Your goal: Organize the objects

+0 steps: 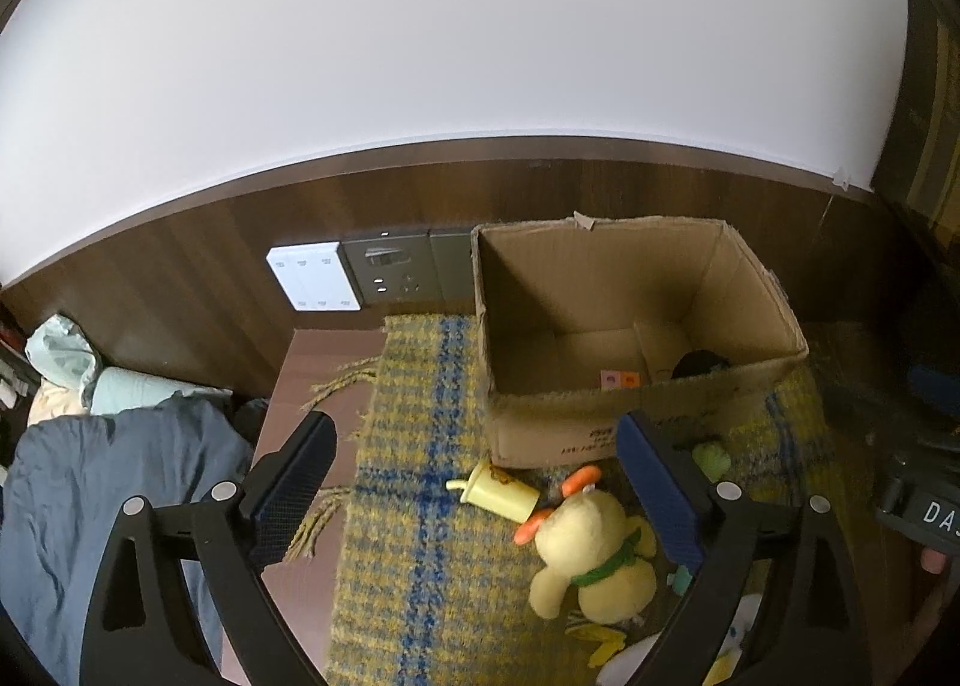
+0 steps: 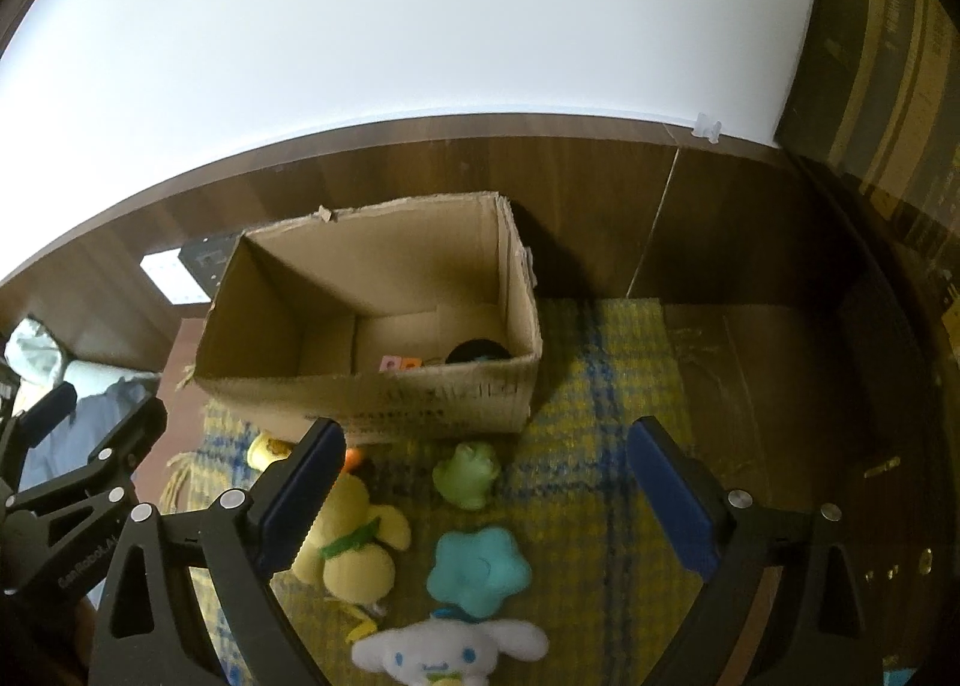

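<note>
The left claw [image 1: 480, 482] hangs spread wide with nothing between its fingers, and the right claw [image 2: 486, 482] is spread just as wide and likewise holds and touches nothing. Ahead of both claws an open cardboard box [image 1: 600, 416] stands on a yellow and blue checked rug [image 1: 408, 506] spread over the tabletop [image 1: 300, 374]. Inside the box, toward its right side as the left claw sees it, lie two small blocks, pink and orange [image 1: 620, 380], and a dark round thing [image 1: 696, 365] that cannot be made out. Between the left claw's fingers and short of the box, a yellow toy cup [image 1: 498, 491] lies on its side on the rug, touching an orange piece [image 1: 579, 479]; the yellow plush dog [image 1: 594, 548] with a green collar lies just below, close against the inner side of the right finger. Seen from the right claw, that same plush dog is partly hidden behind its left finger, a green plush [image 2: 468, 473] lies between the fingers near the box front, a teal flower-shaped toy [image 2: 477, 572] lies nearer the claw, and a white plush with blue eyes [image 2: 444, 653] lies nearest, at the bottom edge. Left of the left claw, beyond the rug's fringe, a dark blue cloth [image 1: 108, 494] lies bunched.
</note>
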Action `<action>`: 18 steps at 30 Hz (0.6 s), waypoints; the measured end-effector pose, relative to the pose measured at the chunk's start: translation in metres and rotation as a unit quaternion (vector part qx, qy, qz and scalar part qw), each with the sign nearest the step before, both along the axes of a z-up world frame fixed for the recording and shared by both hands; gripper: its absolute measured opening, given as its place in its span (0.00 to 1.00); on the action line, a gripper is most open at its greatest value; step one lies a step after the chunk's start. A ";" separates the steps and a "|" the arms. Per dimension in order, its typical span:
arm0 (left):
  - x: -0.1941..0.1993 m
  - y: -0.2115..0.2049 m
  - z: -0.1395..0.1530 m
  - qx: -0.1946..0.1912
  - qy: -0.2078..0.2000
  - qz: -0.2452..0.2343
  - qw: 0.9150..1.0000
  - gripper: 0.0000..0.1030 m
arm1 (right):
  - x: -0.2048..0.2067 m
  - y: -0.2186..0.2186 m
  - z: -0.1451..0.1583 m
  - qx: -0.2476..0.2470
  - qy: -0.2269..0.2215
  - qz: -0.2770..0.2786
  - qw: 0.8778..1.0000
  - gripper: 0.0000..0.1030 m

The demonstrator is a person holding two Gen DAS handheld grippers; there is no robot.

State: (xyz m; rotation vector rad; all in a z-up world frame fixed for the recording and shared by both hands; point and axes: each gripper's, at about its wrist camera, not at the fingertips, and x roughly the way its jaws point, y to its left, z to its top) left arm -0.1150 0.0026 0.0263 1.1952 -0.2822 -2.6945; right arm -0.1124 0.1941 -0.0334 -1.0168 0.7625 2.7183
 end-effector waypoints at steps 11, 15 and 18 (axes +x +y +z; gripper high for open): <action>0.028 -0.008 -0.010 0.000 -0.010 0.006 1.000 0.97 | 0.028 -0.022 -0.013 -0.004 -0.008 -0.002 1.000 0.93; 0.039 -0.008 -0.015 -0.003 -0.016 0.004 1.000 0.97 | 0.037 -0.030 -0.022 -0.008 -0.015 -0.002 1.000 0.94; 0.046 -0.008 -0.020 -0.002 -0.020 0.006 1.000 0.97 | 0.044 -0.036 -0.029 -0.011 -0.020 -0.001 1.000 0.97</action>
